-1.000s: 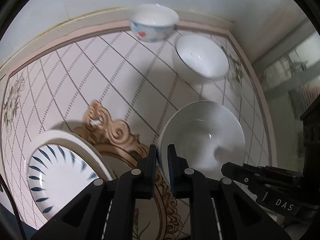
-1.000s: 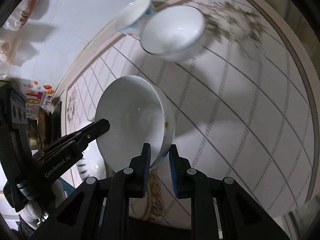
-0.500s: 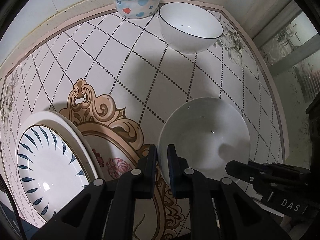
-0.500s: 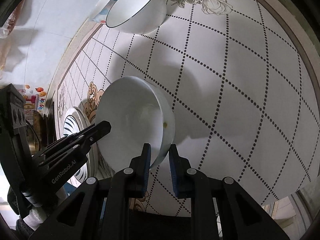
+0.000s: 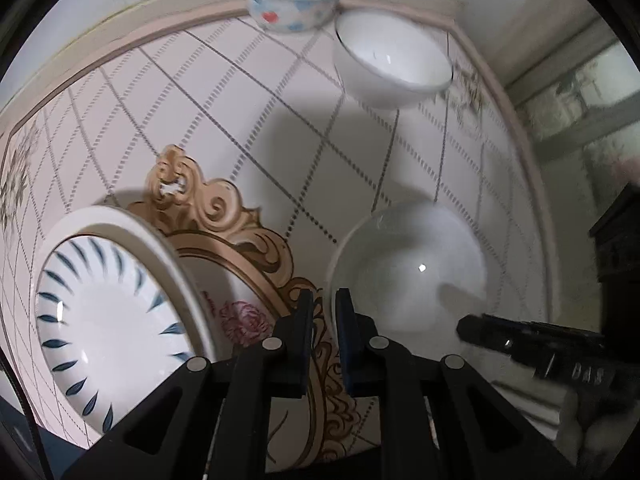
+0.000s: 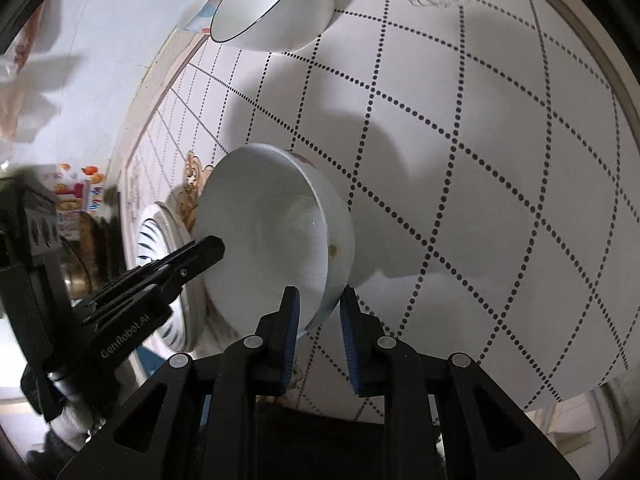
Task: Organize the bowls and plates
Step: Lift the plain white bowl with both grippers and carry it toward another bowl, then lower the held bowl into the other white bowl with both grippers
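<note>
Four dishes lay on a table (image 6: 480,160) covered by a cloth with a dotted diamond pattern, and none was stacked on another. A large white bowl (image 6: 272,232) was nearest the cameras, near the middle of the cloth. It appeared to rest on the cloth, though its base was hidden.

The right gripper (image 6: 318,300) straddled the near rim of this bowl, one finger inside and one outside. Its jaws had just been opening, with the rim between them. A sliver of cloth showed between the bowl wall and the outer pad, so the pads no longer seemed to press.

The left gripper (image 5: 321,300) had its fingers drawn together with nothing between them. It hung just beside the bowl's left edge; whether it touched the rim could not be told.

To the left of the large bowl lay a white plate (image 5: 108,320) with blue leaf marks, just beside it but separate. Well apart, at the far edge of the table, stood a small patterned bowl (image 5: 294,8) with blue and red marks. A white bowl with a dark rim (image 5: 392,68) stood beside it, the two close together or touching.

Judged from this layout, the task was at an early or middle stage. One bowl looked newly placed. Nesting the three bowls and settling the plate seemed to remain.
</note>
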The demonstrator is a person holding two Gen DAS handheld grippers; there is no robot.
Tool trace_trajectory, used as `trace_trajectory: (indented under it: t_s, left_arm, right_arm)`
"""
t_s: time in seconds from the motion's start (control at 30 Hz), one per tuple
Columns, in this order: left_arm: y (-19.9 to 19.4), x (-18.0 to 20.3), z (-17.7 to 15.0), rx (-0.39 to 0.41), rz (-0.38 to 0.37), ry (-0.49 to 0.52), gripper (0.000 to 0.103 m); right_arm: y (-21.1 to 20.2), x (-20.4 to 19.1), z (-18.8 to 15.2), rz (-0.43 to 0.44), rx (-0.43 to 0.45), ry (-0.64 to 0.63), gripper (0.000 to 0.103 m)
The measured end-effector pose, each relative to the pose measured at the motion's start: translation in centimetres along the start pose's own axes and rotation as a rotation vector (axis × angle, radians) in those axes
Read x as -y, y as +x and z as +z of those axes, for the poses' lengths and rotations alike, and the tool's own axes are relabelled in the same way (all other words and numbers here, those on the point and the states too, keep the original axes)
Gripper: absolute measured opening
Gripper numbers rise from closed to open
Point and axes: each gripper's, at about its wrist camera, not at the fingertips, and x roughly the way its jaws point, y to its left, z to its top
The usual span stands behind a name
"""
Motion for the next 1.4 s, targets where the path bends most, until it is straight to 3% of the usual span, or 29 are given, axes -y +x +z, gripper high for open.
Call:
trace_trajectory:
  t_s: [0.07,0.2,0.27,0.5,0.8,0.83,0.87,0.93,0.97,1.1,1.4]
  left_arm:
    - [-1.9,-0.5,0.4,0.038,-0.032,-0.021,0.011]
    - [-4.3,-0.9,3.8,0.098,-0.087,-0.072,0.033]
    - [-4.1,-1.1,6.5,0.128,-0.084,-0.1,0.037]
    - [0.1,-1.8,14.5,0.078,-0.119,-0.187,0.037]
    - [6.0,-0.6,18.0,-0.035,-0.124,-0.183,0.035]
    - [6.3,-0.4,18.0,-0.03,-0.113,-0.178,0.03]
    - [6.4,-0.2,18.1,-0.019,-0.102,-0.165,0.019]
    - [6.5,0.6,18.2,-0.006,-0.06,-0.12,0.011]
    - [6.5,0.9,18.2,0.002,-0.038,-0.1,0.009]
    - [6.1,1.1,18.4,0.023,-0.005,-0.078,0.008]
    - [4.1,1.4,17.1,0.053,0.013,-0.049,0.008]
  right_arm:
    - [-1.6,0.4,0.4,0.021,0.021,0.008,0.026]
    - [-4.4,0.8,2.4,0.027,0.096,0.037,0.05]
    - [-5.3,0.5,4.3,0.038,0.136,0.038,0.053]
    - [-6.7,-1.7,13.0,0.024,0.287,0.013,0.053]
    - [-3.5,-2.7,19.8,0.022,0.243,0.004,0.053]
    - [-3.0,-2.7,20.1,0.018,0.233,0.005,0.052]
    - [-2.7,-2.7,20.2,0.012,0.233,0.004,0.049]
    - [-2.1,-3.0,20.4,-0.012,0.235,-0.02,0.027]
    - [-2.0,-3.1,20.5,-0.033,0.239,-0.025,0.021]
    - [-2.1,-3.1,20.6,-0.051,0.242,-0.029,0.014]
    - [-3.8,-5.0,18.7,-0.085,0.248,-0.083,0.014]
